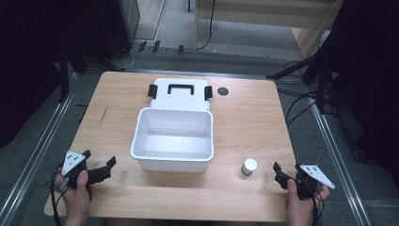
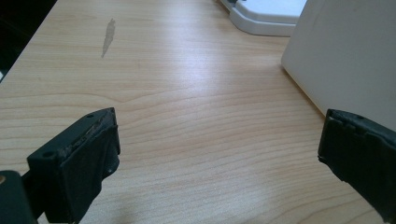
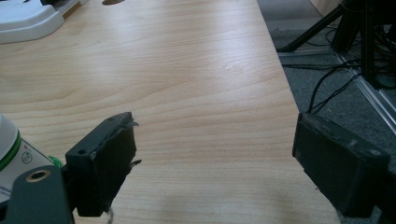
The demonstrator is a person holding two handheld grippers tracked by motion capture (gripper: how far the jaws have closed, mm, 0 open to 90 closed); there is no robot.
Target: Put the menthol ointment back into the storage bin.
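Bottle [image 3: 9,154] cropped beside right claw [image 3: 215,163]

a lab: wooden table [image 1: 244,122] amid tripod legs [image 1: 301,66], floor cables [image 1: 301,101]

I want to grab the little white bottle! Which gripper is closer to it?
The right gripper. It sits just to the right of the small white bottle, jaws open. The left gripper is across the table, past the white box.
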